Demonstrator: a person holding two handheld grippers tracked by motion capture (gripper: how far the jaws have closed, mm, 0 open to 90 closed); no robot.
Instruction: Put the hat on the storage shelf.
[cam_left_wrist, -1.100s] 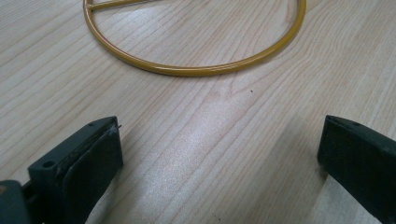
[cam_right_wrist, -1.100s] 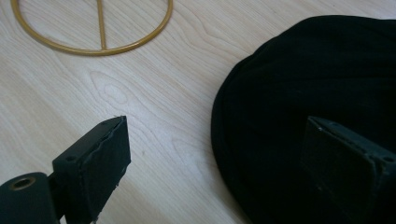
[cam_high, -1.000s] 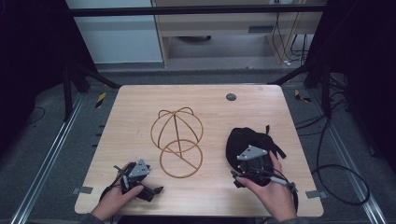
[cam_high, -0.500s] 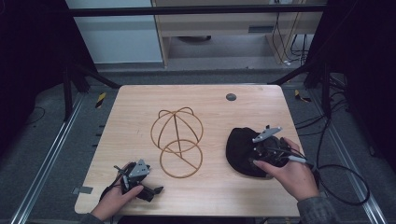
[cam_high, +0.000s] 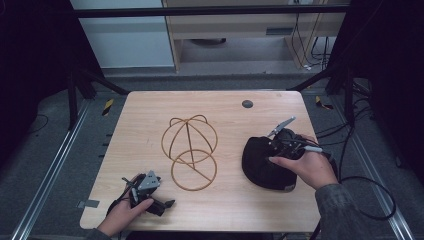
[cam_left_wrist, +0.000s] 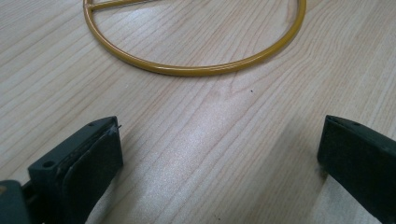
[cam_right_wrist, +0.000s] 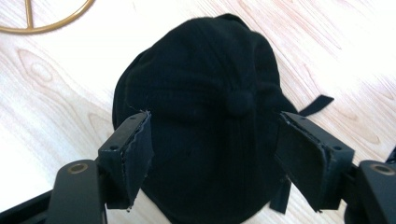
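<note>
1. Wooden table (cam_high: 150, 115) carries everything; a dark round spot (cam_high: 247, 104) sits near its far edge.
2. At the near left corner, the left hand (cam_high: 122, 215) rests on the table and holds the left gripper (cam_high: 167, 203). Its jaws stand wide apart with nothing between them, only bare wood, as the left gripper view (cam_left_wrist: 219, 158) shows.
3. Just beyond that gripper lies the gold wire stand (cam_high: 190, 150): a flat ring on the table with a domed cage of hoops rising from it. The ring's near arc (cam_left_wrist: 196, 70) lies clear of the left jaws.
4. Right of the stand, apart from it, lies the black cap (cam_high: 260, 162), crown up, its top button (cam_right_wrist: 236, 101) showing in the right gripper view. A strap end (cam_right_wrist: 317, 103) pokes out at its side.
5. Over the cap hangs the right gripper (cam_high: 274, 145), held by the right hand (cam_high: 300, 167). Its jaws have just been closing and are part-way open; they frame the crown (cam_right_wrist: 215, 135) from above, and the pads do not press on it.
</note>
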